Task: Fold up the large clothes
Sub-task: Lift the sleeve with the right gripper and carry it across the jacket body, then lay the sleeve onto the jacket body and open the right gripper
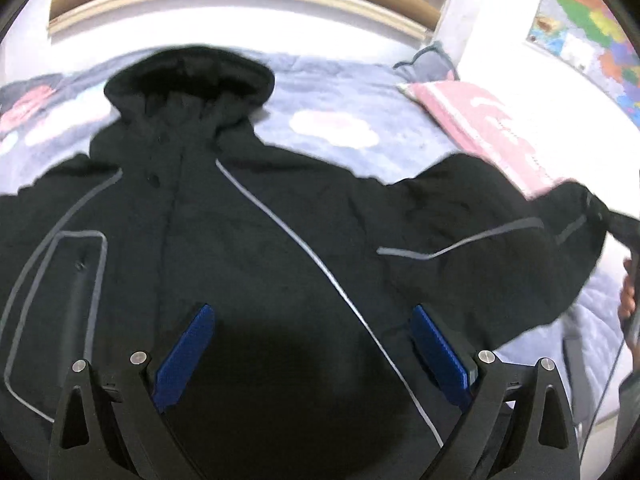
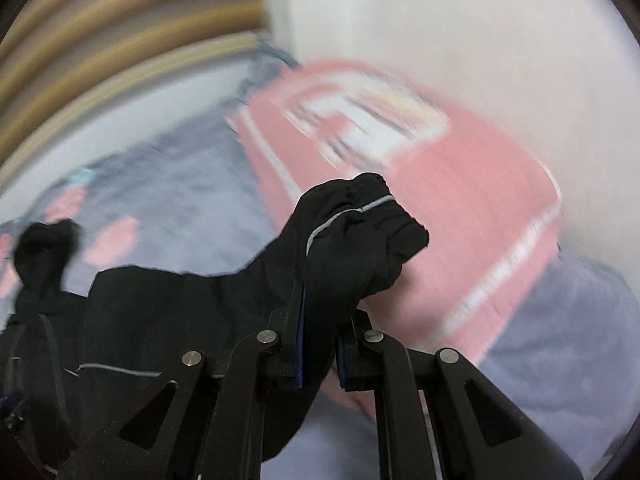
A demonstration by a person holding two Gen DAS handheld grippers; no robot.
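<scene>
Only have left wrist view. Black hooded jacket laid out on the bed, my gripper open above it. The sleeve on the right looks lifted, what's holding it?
Observer: The right gripper is shut on the sleeve of the black hooded jacket, just below the cuff.
Operator: Cuff hanging free?
Observer: Yes, the elastic cuff bunches up past the gripper's tips, with grey piping across it.
Operator: What's behind it?
Observer: A pink printed pillow on the grey-blue bedspread; the right wrist view is motion-blurred.
Operator: Left gripper holding anything?
Observer: No, the left gripper is open over the jacket front, nothing between its blue pads.
</scene>
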